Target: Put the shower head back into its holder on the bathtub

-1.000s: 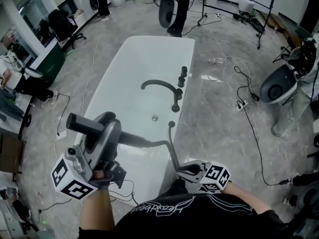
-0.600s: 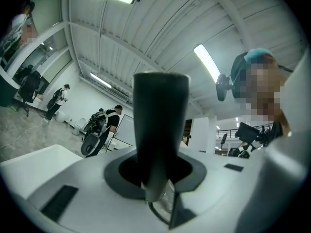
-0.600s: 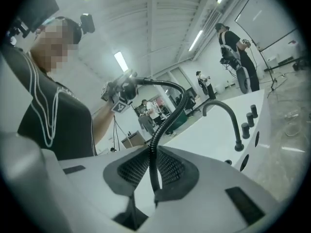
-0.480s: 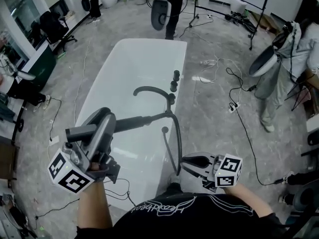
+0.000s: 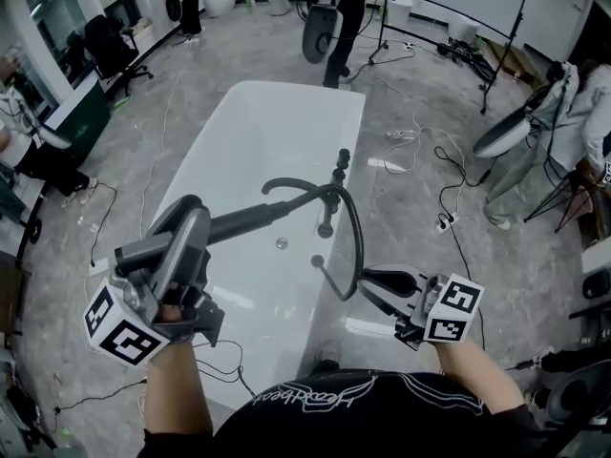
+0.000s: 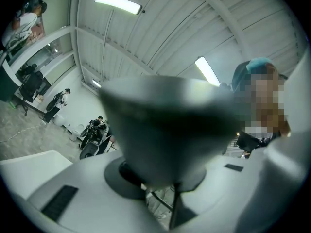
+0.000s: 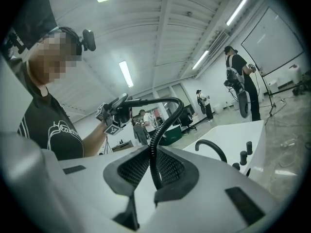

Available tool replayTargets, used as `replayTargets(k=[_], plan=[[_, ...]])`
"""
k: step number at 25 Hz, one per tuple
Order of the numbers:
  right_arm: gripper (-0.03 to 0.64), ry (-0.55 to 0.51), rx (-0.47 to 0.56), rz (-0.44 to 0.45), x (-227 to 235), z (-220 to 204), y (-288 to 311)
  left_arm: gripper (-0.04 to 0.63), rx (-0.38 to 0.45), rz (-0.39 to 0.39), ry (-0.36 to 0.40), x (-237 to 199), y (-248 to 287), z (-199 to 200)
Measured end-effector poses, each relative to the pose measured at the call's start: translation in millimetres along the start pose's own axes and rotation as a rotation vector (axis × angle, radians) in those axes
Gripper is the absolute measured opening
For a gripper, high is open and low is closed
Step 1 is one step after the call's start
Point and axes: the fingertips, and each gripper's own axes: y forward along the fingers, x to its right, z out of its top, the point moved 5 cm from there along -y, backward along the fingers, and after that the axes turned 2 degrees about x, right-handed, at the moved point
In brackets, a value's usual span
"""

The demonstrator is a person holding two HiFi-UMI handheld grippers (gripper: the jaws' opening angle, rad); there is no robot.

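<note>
While our left gripper (image 5: 186,232) is clamped on the shower head (image 5: 253,219) and our right gripper (image 5: 377,282) on its hose (image 5: 355,246), the shower head hangs above the bathtub (image 5: 239,103), so setting it into the holder among the fittings (image 5: 326,225) on the rim is not yet done.

Blurred shower head (image 6: 170,130) fills left gripper view. Short hose (image 5: 357,241) stretch hidden inside right gripper (image 5: 374,284), head view 5 o'clock.

My left gripper (image 5: 189,219) holds the shower head (image 5: 243,222) over the bathtub (image 5: 258,122), left of the faucet (image 5: 291,185). The hose (image 5: 357,241) arcs over the right rim into my right gripper (image 5: 368,282). Taps (image 5: 343,158) stand behind the faucet.
</note>
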Motion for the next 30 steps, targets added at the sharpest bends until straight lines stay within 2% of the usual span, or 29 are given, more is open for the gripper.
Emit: replayTargets(k=[10, 15, 21, 25, 30], plan=[[0.054, -0.007, -0.001, -0.037, 51.4, 17.1, 43.7, 0.095, 0.038, 0.007, 0.039, -18.5, 3.4, 17.6], [0.054, -0.061, -0.053, -0.06, 79.1, 12.8, 73.5, 0.095, 0.048, 0.002, 0.053, -30.9, 2.2, 24.7], [0.054, -0.088, -0.158, -0.088, 110.5, -28.1, 91.9, 0.095, 0.033, -0.008, 0.079, -33.0, 1.6, 13.9], [0.054, -0.074, -0.248, -0.12, 117.6, -56.6, 104.4, 0.095, -0.011, 0.009, 0.067, -36.0, 1.5, 8.8], [0.054, -0.054, -0.331, -0.102, 114.9, -84.0, 124.3, 0.095, -0.078, 0.033, 0.064, -41.0, -0.1, 4.8]])
